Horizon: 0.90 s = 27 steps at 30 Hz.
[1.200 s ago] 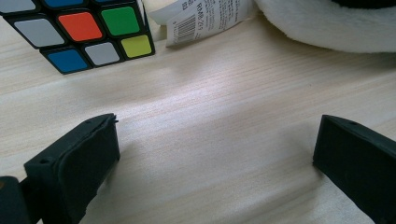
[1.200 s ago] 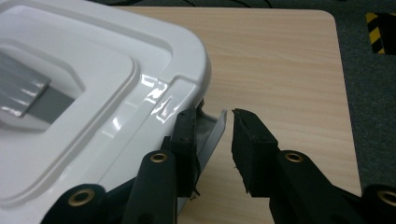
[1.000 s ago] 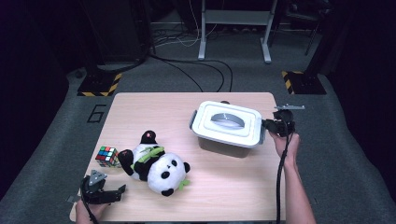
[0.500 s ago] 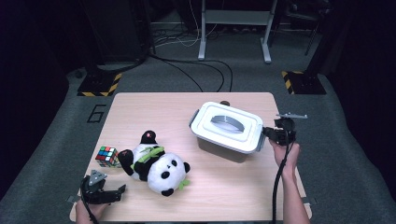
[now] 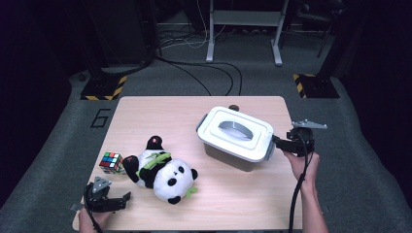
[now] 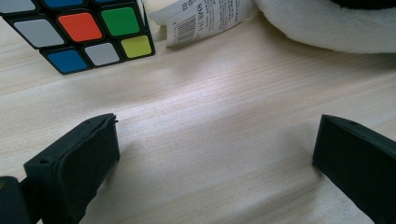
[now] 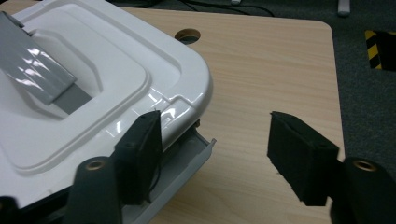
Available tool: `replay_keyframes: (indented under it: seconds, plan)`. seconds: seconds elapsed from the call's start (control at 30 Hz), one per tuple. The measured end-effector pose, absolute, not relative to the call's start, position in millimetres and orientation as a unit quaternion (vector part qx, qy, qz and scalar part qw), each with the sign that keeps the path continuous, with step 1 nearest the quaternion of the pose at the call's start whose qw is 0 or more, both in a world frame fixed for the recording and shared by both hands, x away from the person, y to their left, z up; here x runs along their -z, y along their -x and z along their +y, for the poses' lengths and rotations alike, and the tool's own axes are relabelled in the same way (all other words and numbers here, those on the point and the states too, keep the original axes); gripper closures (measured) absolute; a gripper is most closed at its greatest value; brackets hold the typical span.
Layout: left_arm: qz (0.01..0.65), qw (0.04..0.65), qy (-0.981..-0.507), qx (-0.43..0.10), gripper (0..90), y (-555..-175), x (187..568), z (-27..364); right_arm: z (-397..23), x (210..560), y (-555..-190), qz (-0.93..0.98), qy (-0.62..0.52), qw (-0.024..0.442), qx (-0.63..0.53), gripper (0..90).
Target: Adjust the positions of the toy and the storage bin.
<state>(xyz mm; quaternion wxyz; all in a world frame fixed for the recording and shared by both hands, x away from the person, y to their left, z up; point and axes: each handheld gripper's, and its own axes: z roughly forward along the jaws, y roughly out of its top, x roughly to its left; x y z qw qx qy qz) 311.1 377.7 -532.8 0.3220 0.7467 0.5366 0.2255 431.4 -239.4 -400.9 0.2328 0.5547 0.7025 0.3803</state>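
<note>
Shifted glossy white rounded box (image 5: 235, 137)

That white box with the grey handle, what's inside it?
The white box has its lid on, so its contents are hidden. A grey side latch hangs open beside the right tongs.

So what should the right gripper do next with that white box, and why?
Probably back off a touch from the box, then go for the far-side latch. The right gripper has just been opening, with nothing between its jaws, and the grey latch beside it already hangs open under the lid. The left gripper rests open by the cube.
</note>
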Motion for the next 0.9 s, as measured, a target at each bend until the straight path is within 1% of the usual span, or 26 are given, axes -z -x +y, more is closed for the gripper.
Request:
replay_keyframes:
  seconds: [0.13,0.2,0.37,0.43,0.47,0.5,0.6,0.7,0.77,0.83,0.87,0.9]
  plan:
    - [0.537,0.322,-0.747,-0.226,0.2,-311,533,378,-232,391,-430,0.722,-0.523,0.226,-0.392,19.2]
    - [0.537,0.322,-0.746,-0.226,0.2,-311,533,378,-227,388,-431,0.735,-0.509,0.216,-0.394,15.3]
    - [0.538,0.322,-0.746,-0.226,0.2,-311,533,377,-204,385,-438,0.772,-0.468,0.191,-0.386,14.3]
    - [0.538,0.321,-0.746,-0.226,0.2,-311,533,377,-199,385,-440,0.778,-0.459,0.191,-0.384,14.5]
    - [0.537,0.322,-0.746,-0.226,0.2,-311,533,377,-187,384,-443,0.792,-0.439,0.190,-0.379,15.0]
    - [0.538,0.322,-0.746,-0.226,0.2,-311,533,377,-183,384,-445,0.797,-0.433,0.191,-0.376,16.2]
    - [0.537,0.322,-0.746,-0.227,0.2,-311,533,377,-166,385,-452,0.815,-0.406,0.192,-0.366,24.4]
    - [0.537,0.322,-0.746,-0.226,0.2,-311,533,377,-156,386,-459,0.823,-0.392,0.191,-0.363,34.4]
    - [0.538,0.322,-0.746,-0.226,0.2,-311,533,377,-151,387,-463,0.828,-0.389,0.179,-0.363,44.2]
    - [0.537,0.322,-0.746,-0.227,0.2,-311,533,377,-146,387,-465,0.829,-0.387,0.177,-0.363,53.0]
    - [0.537,0.322,-0.746,-0.226,0.2,-311,533,377,-144,388,-466,0.829,-0.385,0.188,-0.359,56.0]
    - [0.537,0.322,-0.746,-0.226,0.2,-311,533,377,-144,388,-466,0.829,-0.385,0.188,-0.359,56.0]
